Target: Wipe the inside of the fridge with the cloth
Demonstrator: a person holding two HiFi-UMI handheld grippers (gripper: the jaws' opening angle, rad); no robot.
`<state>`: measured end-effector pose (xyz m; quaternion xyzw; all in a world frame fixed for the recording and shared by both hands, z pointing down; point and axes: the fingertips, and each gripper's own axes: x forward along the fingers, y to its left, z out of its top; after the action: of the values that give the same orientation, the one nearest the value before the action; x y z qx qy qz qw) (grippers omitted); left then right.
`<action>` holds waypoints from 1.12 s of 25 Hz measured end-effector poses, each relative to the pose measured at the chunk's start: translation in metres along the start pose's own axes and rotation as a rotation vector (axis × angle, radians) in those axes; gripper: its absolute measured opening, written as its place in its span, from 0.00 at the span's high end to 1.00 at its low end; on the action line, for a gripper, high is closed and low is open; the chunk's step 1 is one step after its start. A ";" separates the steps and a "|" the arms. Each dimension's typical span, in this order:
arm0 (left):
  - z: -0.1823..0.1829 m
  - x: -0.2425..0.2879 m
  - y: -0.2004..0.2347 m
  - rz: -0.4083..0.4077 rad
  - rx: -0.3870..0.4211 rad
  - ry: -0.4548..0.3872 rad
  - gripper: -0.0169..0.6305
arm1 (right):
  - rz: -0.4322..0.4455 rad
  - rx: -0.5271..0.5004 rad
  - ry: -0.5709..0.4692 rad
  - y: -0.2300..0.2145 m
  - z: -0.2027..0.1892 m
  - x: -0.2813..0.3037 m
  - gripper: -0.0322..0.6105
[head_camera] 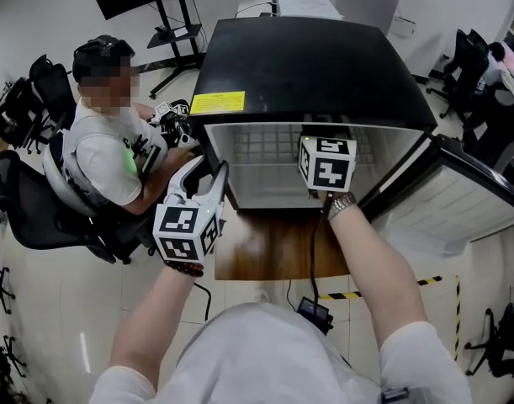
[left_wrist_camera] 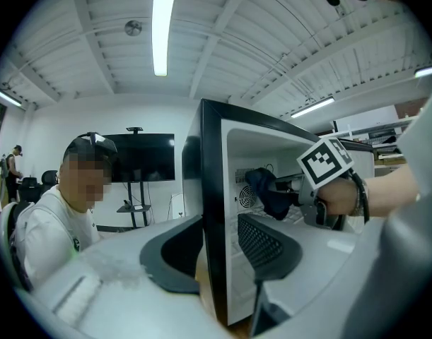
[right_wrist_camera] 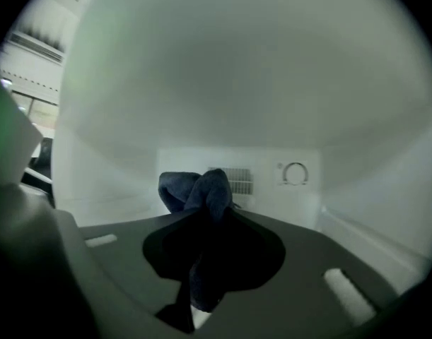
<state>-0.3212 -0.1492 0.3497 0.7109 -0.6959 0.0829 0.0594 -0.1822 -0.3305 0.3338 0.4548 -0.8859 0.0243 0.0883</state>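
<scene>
While reaching inside the fridge (head_camera: 307, 66), right gripper (right_wrist_camera: 207, 224): pressed together on the cloth (right_wrist_camera: 201, 189), pinching a dark blue bunch at the tips.
Cloth: bunched just ahead of the right jaws, within the white compartment, in front of the back wall's vent (right_wrist_camera: 237, 181) and left of the round dial (right_wrist_camera: 295, 174); contact with any wall impossible to tell.
Outside, left gripper (left_wrist_camera: 219, 242): one jaw either side of the fridge's left wall at its black front edge, closed on it.
Fridge: black, on a wooden table (head_camera: 273, 255), door (head_camera: 446, 204) swung open to the right.
Beside the fridge: seated person (head_camera: 105, 154) in a white shirt, at the left.
</scene>
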 end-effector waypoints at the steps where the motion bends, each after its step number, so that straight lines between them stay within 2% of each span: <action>1: 0.000 0.000 0.000 -0.001 0.000 -0.001 0.74 | 0.031 0.003 0.000 0.015 0.001 -0.001 0.85; 5: 0.000 0.000 0.000 -0.006 -0.001 -0.003 0.74 | 0.121 0.004 0.020 0.063 -0.003 -0.002 0.85; 12: 0.000 -0.001 0.000 -0.014 0.001 0.002 0.74 | 0.214 0.042 0.075 0.122 -0.021 0.007 0.85; 22: 0.000 -0.002 0.000 -0.020 -0.009 -0.009 0.74 | 0.216 0.072 0.223 0.144 -0.045 0.041 0.85; 28: -0.001 -0.001 -0.001 -0.029 -0.008 -0.011 0.74 | 0.176 0.023 0.251 0.134 -0.054 0.047 0.85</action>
<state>-0.3206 -0.1476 0.3500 0.7211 -0.6861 0.0753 0.0596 -0.3106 -0.2827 0.3999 0.3696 -0.9040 0.0987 0.1909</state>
